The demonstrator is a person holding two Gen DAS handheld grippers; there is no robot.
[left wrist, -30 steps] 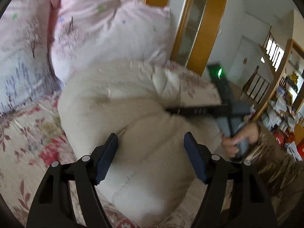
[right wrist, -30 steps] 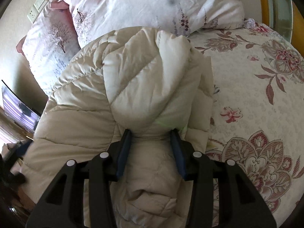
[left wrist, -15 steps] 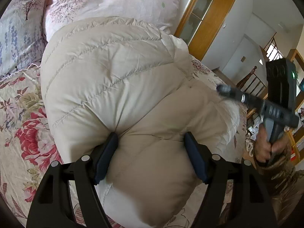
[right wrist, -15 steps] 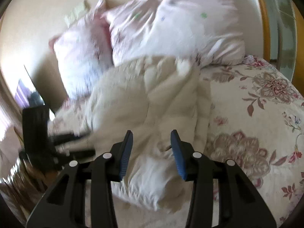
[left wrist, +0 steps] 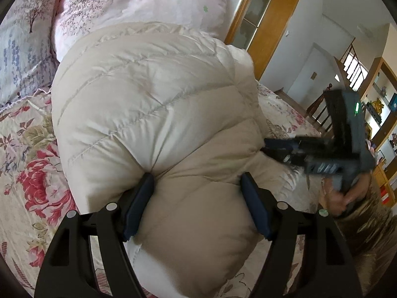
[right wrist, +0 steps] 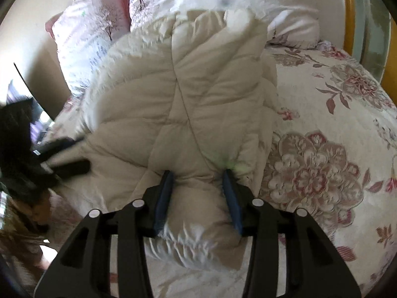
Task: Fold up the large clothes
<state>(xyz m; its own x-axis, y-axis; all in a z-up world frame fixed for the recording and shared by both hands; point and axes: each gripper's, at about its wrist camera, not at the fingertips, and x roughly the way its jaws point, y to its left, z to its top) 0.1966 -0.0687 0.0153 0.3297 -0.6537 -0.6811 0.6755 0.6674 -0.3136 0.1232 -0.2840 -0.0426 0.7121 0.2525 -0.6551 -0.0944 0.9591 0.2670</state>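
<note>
A cream quilted down coat [left wrist: 153, 104] lies bundled on the floral bed. It also shows in the right wrist view [right wrist: 188, 99]. My left gripper [left wrist: 196, 181] has its jaws wide apart with a puffy fold of the coat bulging between them. My right gripper [right wrist: 198, 176] has its jaws pressed on a fold of the coat near its fur-trimmed edge. The right gripper also shows in the left wrist view [left wrist: 280, 146], at the coat's right side. The left gripper shows blurred at the left of the right wrist view [right wrist: 67, 154].
Pink floral pillows [left wrist: 139, 2] lie behind the coat against the headboard. The floral bedsheet [right wrist: 322, 164] spreads to the right. A wooden-framed door [left wrist: 268, 17] and shelves [left wrist: 382, 114] stand beyond the bed.
The right gripper, which had let go and drawn back from the coat, has come down again and closed on a fold. The left gripper stays around its fold as the coat settles.
</note>
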